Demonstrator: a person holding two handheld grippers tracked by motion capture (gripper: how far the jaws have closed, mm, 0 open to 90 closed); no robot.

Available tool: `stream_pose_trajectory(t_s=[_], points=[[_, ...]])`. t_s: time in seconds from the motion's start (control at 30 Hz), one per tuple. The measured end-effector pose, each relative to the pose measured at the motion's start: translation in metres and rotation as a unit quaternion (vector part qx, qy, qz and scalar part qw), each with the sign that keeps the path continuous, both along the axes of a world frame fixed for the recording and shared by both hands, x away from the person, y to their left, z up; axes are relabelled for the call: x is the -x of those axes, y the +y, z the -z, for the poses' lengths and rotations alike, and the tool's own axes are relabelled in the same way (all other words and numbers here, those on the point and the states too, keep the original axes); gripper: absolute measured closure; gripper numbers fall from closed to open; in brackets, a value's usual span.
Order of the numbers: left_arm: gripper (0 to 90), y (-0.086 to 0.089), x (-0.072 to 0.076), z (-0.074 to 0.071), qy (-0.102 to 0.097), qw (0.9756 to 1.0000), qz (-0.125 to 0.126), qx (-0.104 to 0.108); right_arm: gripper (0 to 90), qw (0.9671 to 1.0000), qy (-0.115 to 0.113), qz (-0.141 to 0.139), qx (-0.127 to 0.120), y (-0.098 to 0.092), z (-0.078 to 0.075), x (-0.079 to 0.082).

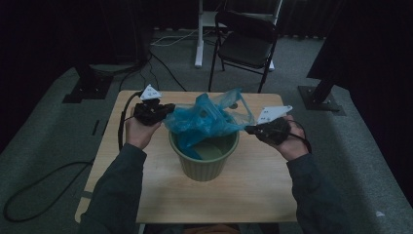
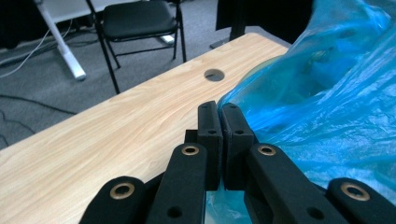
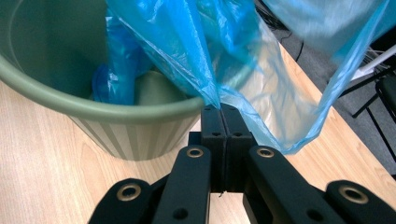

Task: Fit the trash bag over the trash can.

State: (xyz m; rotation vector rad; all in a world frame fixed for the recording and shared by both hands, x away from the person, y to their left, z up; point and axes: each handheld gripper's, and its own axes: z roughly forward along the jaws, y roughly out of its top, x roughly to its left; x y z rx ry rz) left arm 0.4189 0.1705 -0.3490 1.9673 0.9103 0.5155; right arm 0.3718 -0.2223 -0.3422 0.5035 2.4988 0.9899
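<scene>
Bag: blue plastic bag [image 1: 207, 119] – part tucked inside the green bin [image 1: 207, 163], the rest bunched above its rim.
Left claw [image 2: 219, 109]: jaws together, pinching the bag's edge.
Right claw [image 3: 221, 112]: clamped on the bag's film, just beside the bin's rim.
Bin: upright on the wooden surface [image 1: 253, 190] – between both hands.

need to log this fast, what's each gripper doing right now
left gripper: closed, pinching the edge of the blue plastic bag.
right gripper: closed on the bag's other side, beside the green bin.
</scene>
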Motion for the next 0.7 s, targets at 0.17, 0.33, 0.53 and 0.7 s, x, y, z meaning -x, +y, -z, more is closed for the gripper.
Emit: stream_pose_trajectory(t_s=[0.17,0.33,0.53,0.7], points=[[88.0,0.011,-0.005,0.008,0.013,0.9998,-0.017,0.006,90.0,1.0000,0.008,0.003,0.003,-0.005,0.005,0.000],[88.0,0.019,-0.008,0.015,0.022,0.9992,-0.031,0.006,90.0,0.9998,0.015,0.005,0.006,-0.009,0.010,0.001],[88.0,0.020,-0.009,0.017,0.026,0.9989,-0.039,0.001,90.0,0.9995,0.025,-0.006,0.016,-0.007,0.013,0.001],[88.3,0.023,-0.010,0.020,0.033,0.9983,-0.048,0.001,90.0,0.9991,0.033,-0.013,0.023,-0.007,0.016,0.001]])
